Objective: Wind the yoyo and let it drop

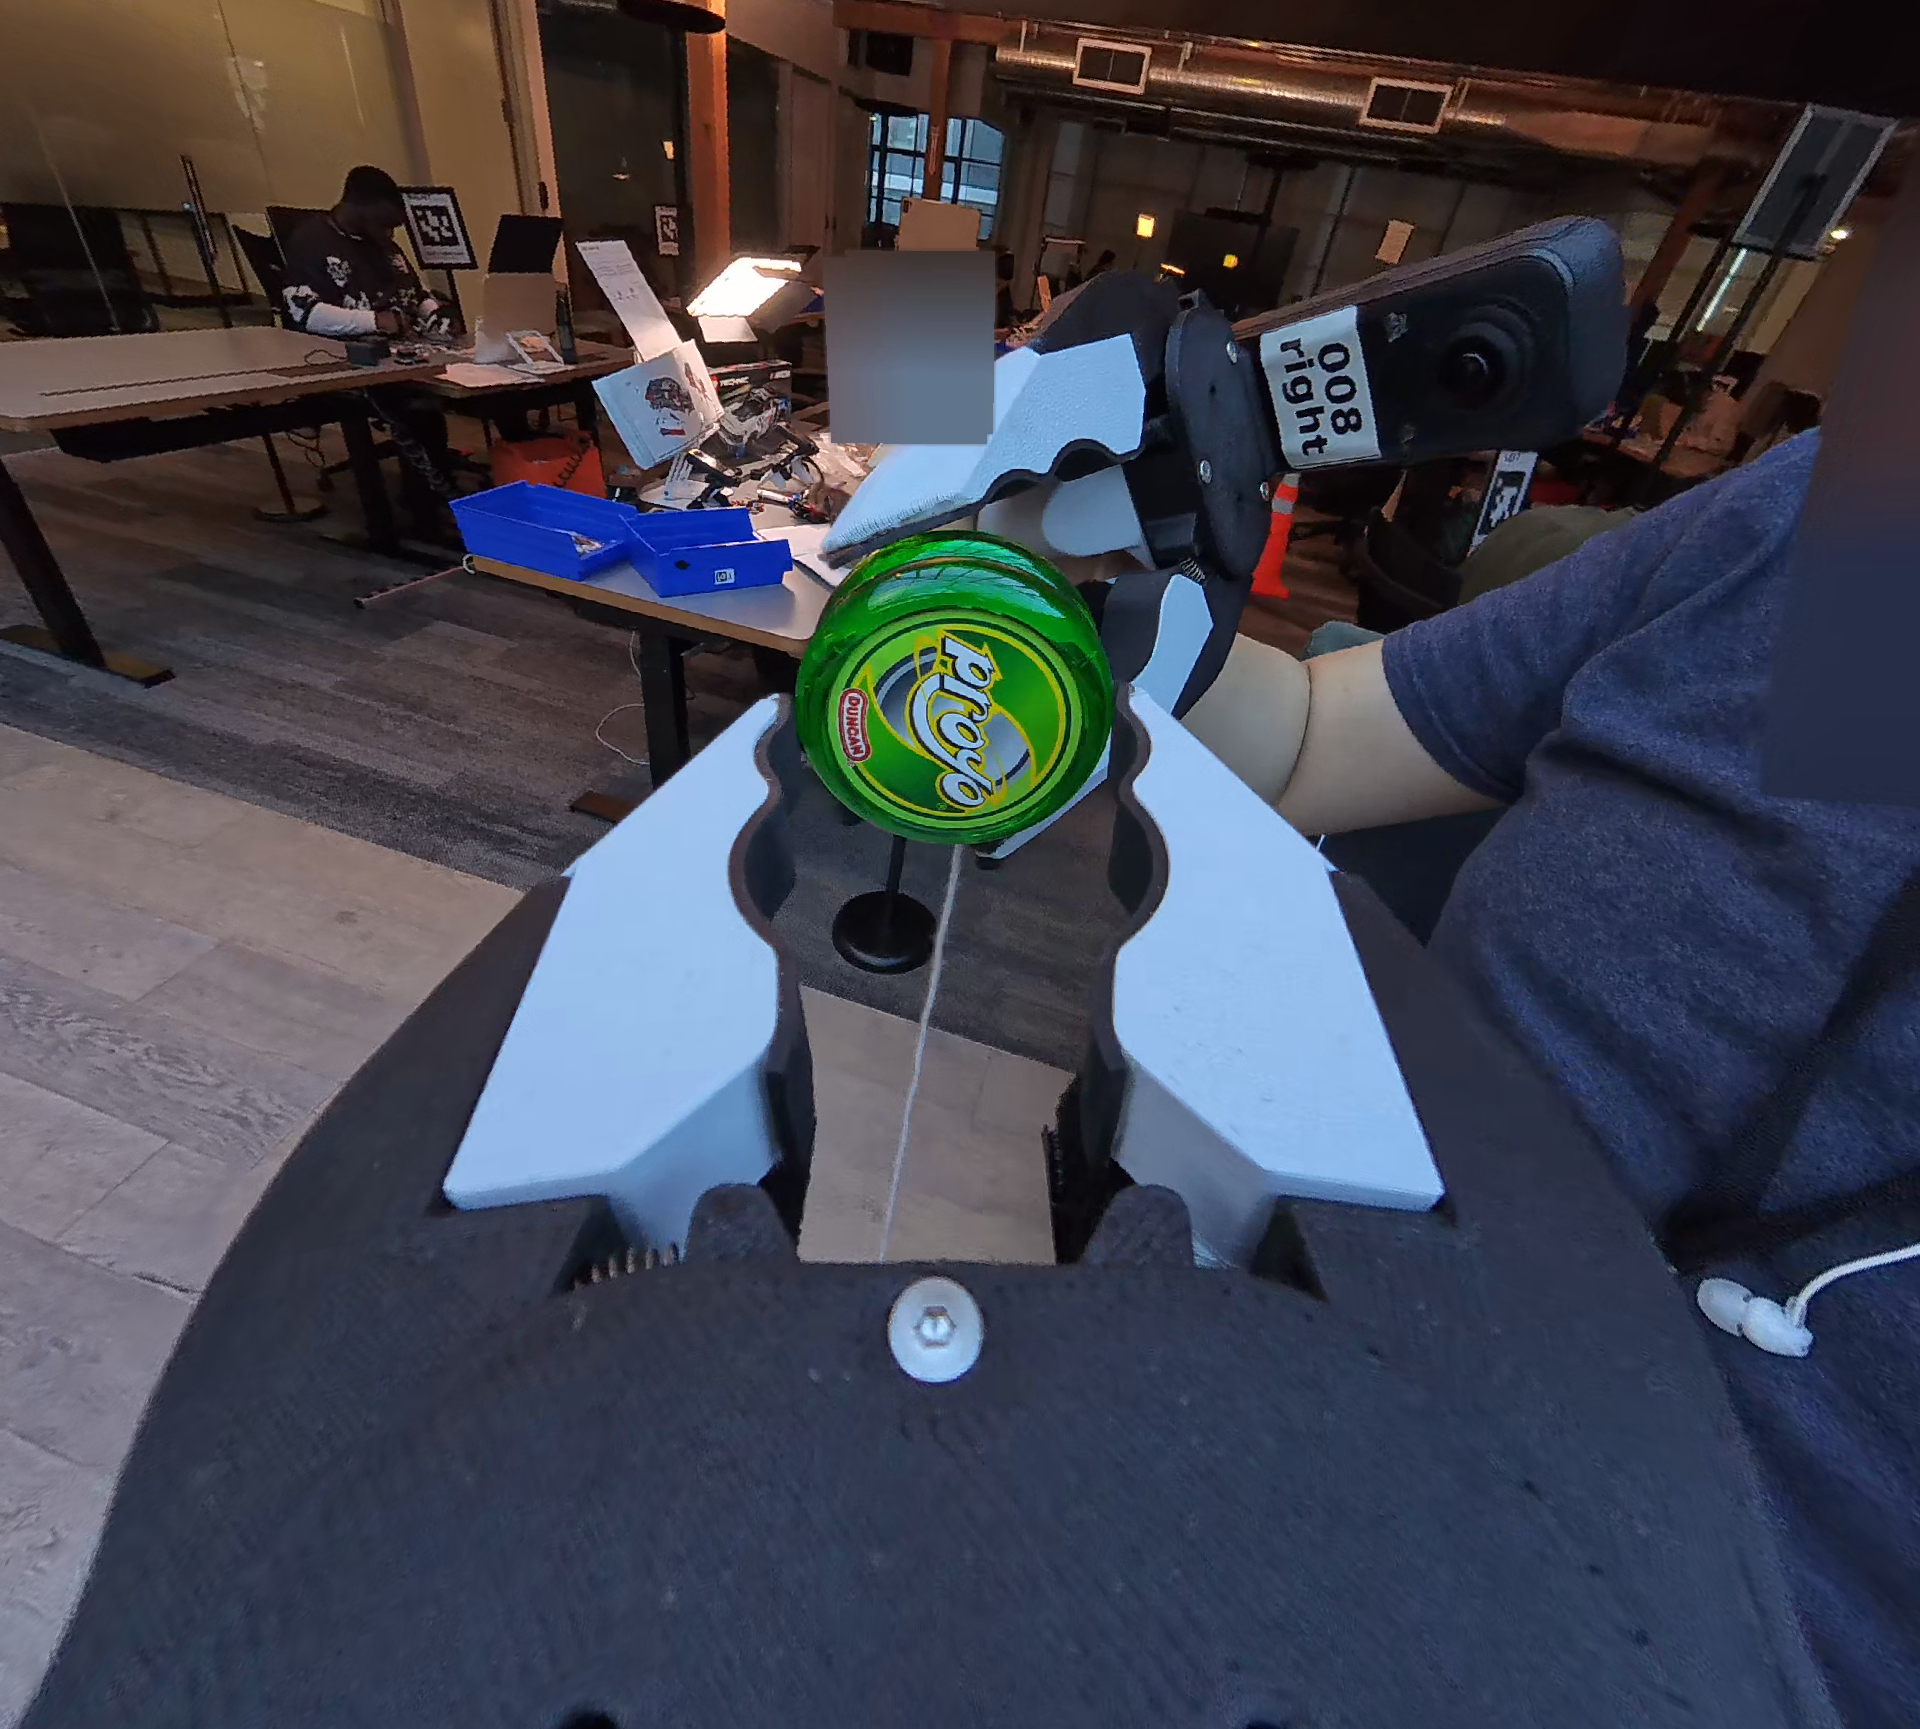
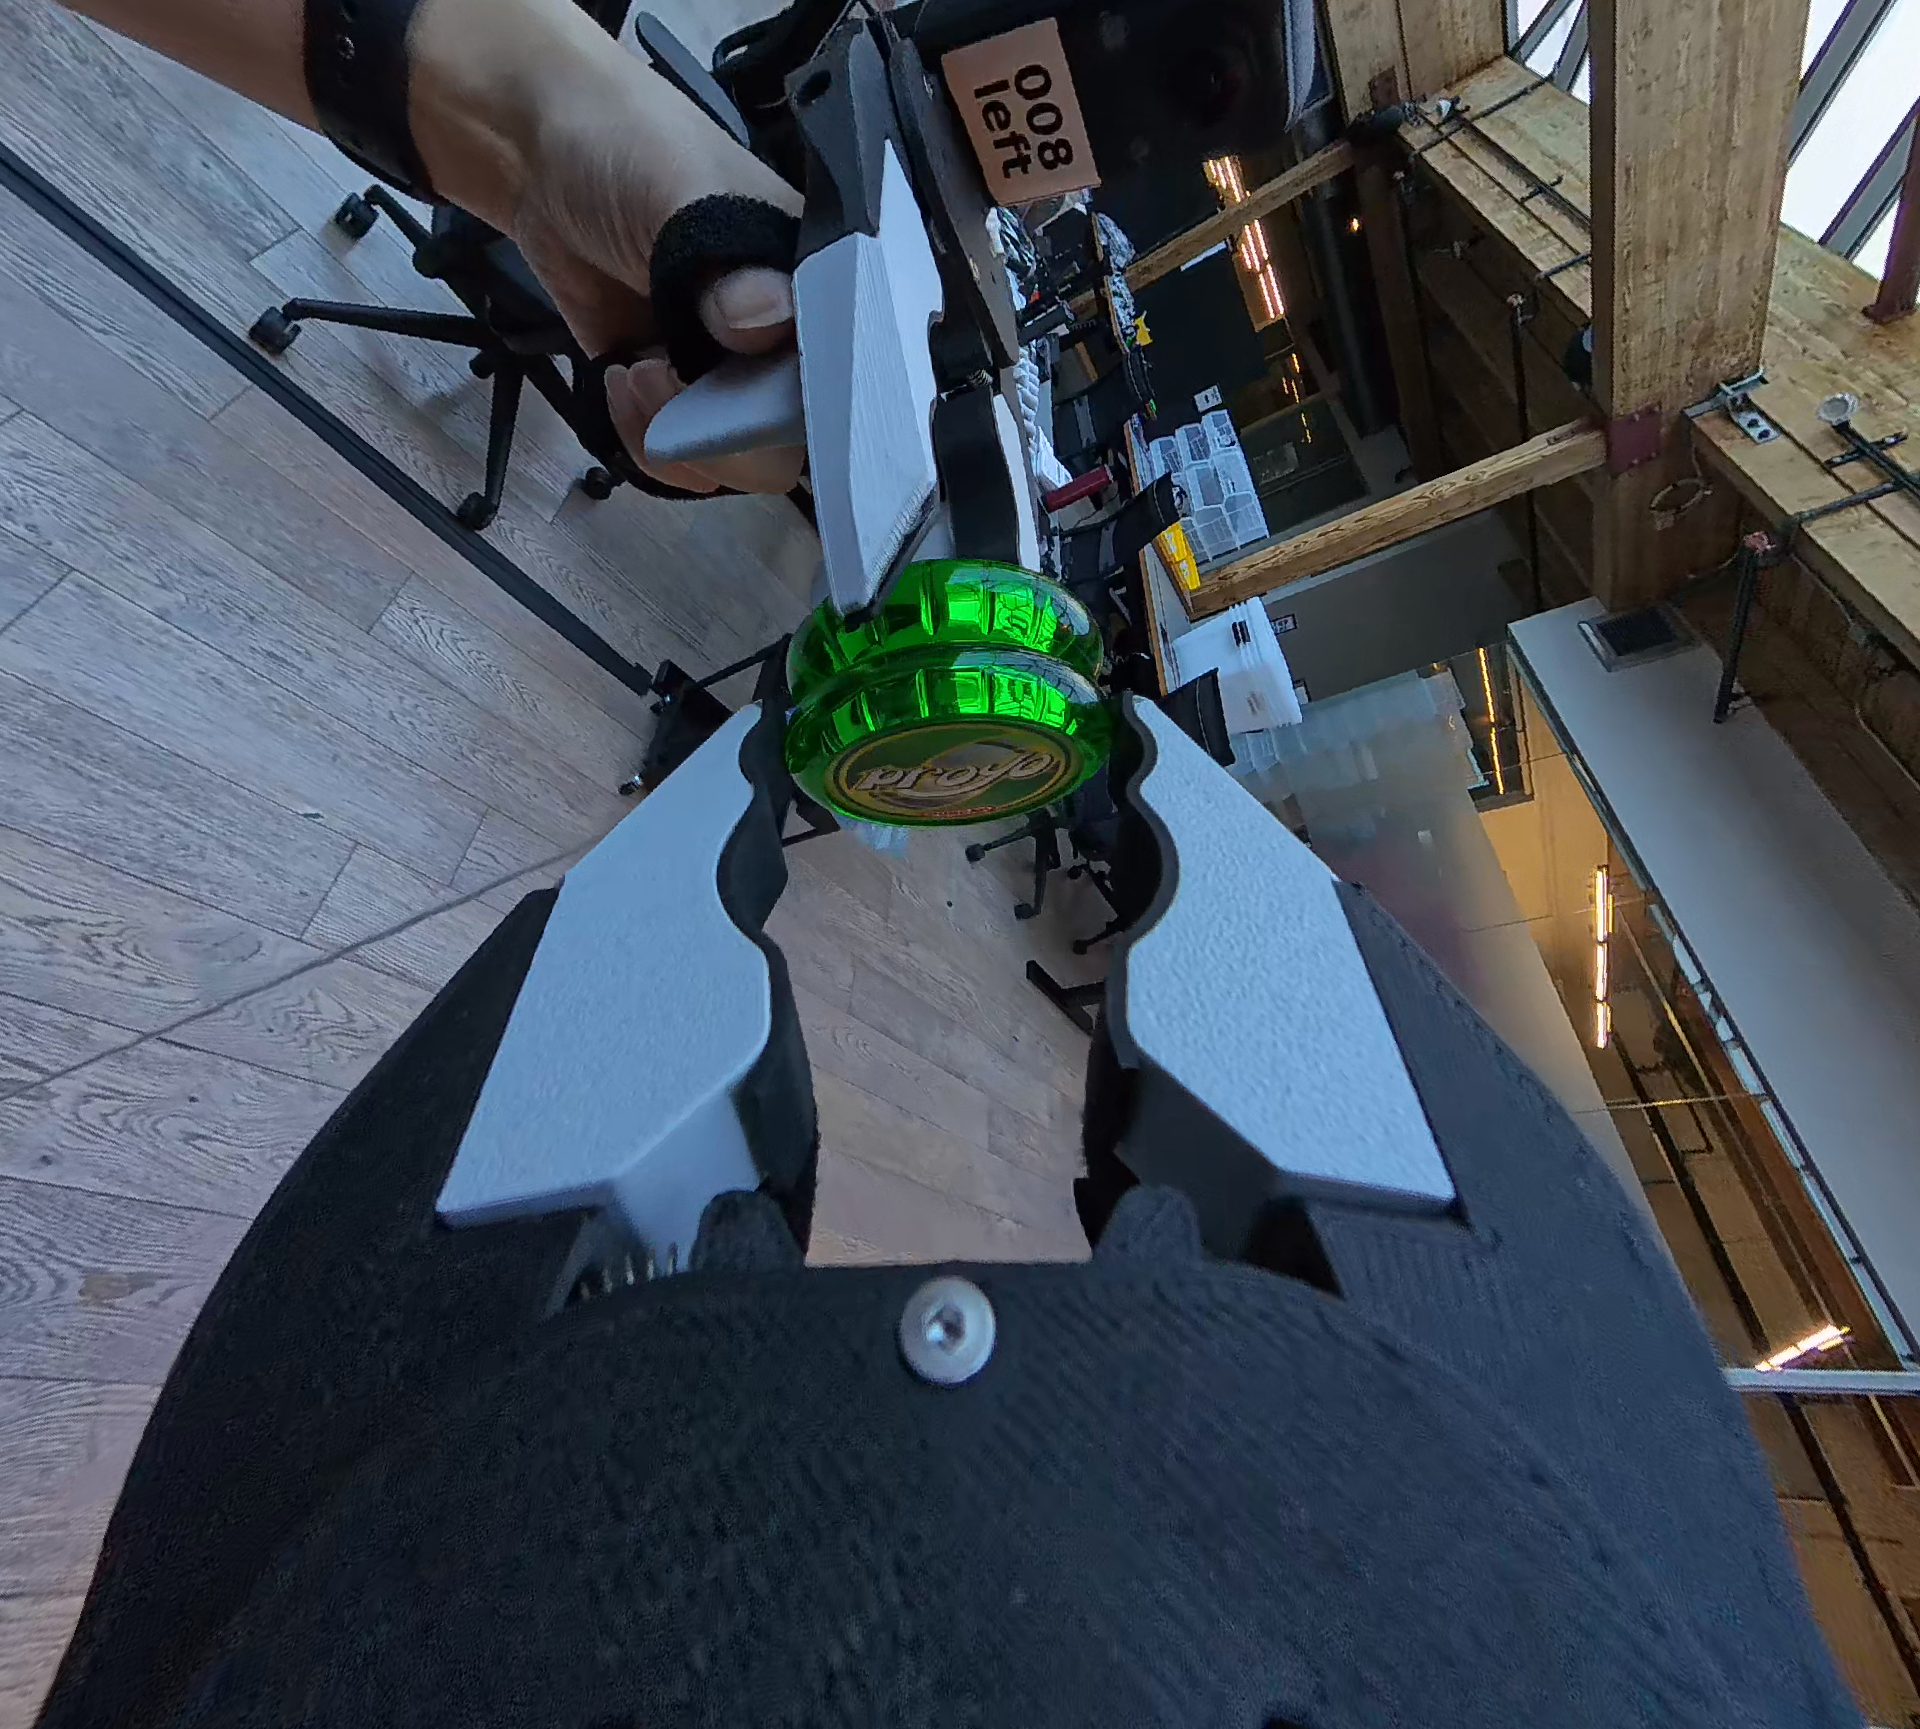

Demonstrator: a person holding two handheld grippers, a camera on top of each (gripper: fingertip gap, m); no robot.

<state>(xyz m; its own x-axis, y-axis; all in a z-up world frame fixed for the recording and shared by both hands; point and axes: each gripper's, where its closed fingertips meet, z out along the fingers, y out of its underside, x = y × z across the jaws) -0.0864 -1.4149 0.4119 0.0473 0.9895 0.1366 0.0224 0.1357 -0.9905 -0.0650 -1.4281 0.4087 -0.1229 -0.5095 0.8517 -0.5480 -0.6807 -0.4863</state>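
Yoyo: green see-through plastic yoyo [image 1: 954,687], up in the air well above the wood floor [image 2: 208,744], not resting on anything.
Right hand-held gripper: here it is, the right hand-held gripper [image 2: 943,729], clenched on the yoyo with one finger on each side of the rim. The groove runs across between them.
Left hand-held gripper: the left hand-held gripper [image 1: 954,718] frames the same yoyo from the flat face side, fingertips right at the rim. It may be pinching or only bracketing it; from these angles I cannot tell.
String: a thin white string [image 1: 925,1004] drops from the bottom of the yoyo, runs down between the left fingers and goes out of sight under the gripper body. Where its end is held is hidden.
Weight: looks light, a hollow plastic shell, easy to carry in a pinch.
Surface: glossy, hard and rounded, so I'd call it slippery. A curved rim between flat pads could squirt out if the squeeze is off centre.
Stiffness: the yoyo is rigid and won't give. The string is limp and will tangle or slip off the groove if left slack.
Where to hold: across the rim on opposite sides, as the right one does, keeps the groove open for winding.
Care: a drop onto the floor could likely scuff it, not break it.
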